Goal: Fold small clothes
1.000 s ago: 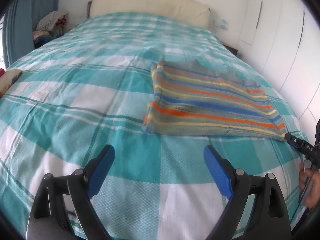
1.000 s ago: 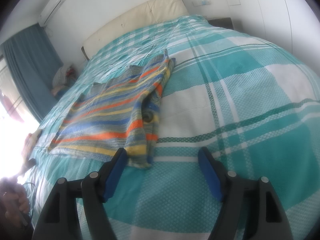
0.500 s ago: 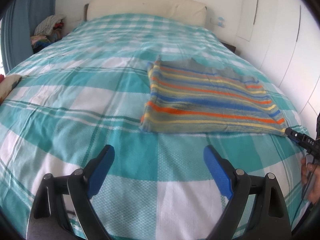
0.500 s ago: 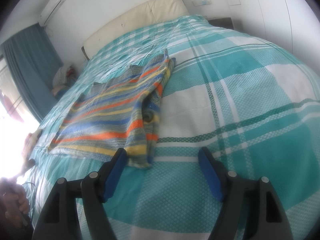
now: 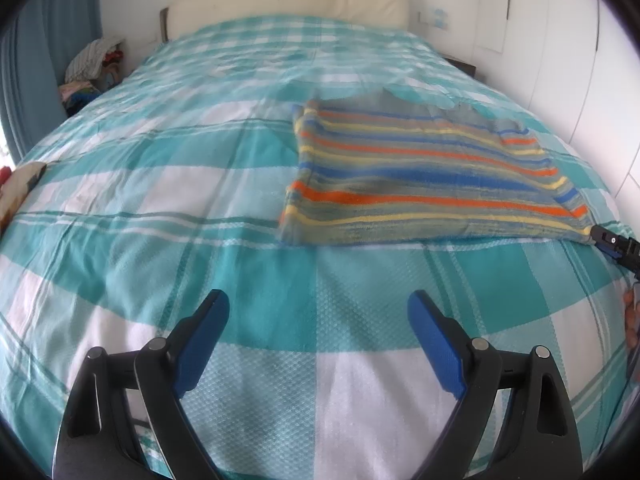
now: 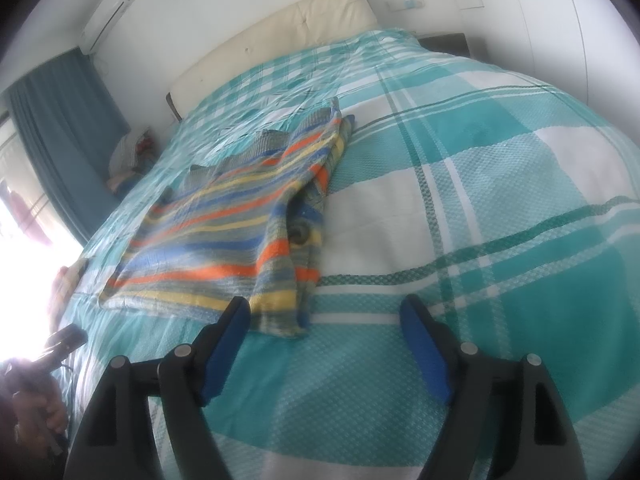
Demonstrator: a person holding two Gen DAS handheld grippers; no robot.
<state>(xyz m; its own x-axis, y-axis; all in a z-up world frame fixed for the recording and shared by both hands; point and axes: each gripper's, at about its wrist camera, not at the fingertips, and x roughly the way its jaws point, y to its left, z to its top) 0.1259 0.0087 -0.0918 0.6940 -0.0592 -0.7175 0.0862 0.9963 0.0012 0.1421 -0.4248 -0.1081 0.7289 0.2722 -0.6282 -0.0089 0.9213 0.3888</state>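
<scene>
The striped garment [image 5: 424, 184] lies flat on the bed cover [image 5: 200, 200], spread out on the right half of the bed in the left wrist view. It is knitted, with grey, blue, orange and yellow stripes. Its right side is folded over onto the body, so 1 edge is thick and layered [image 6: 296, 248]. The grey neck part points toward the headboard.

Bare bedspread [image 5: 160, 208] left of striped garment [image 5: 420, 184], unobstructed

A sweater [image 5: 432, 180] lies flat on the bed [image 5: 200, 208]. The headboard [image 5: 288, 4] stands behind it, a curtain [image 6: 64, 120] to the left
</scene>
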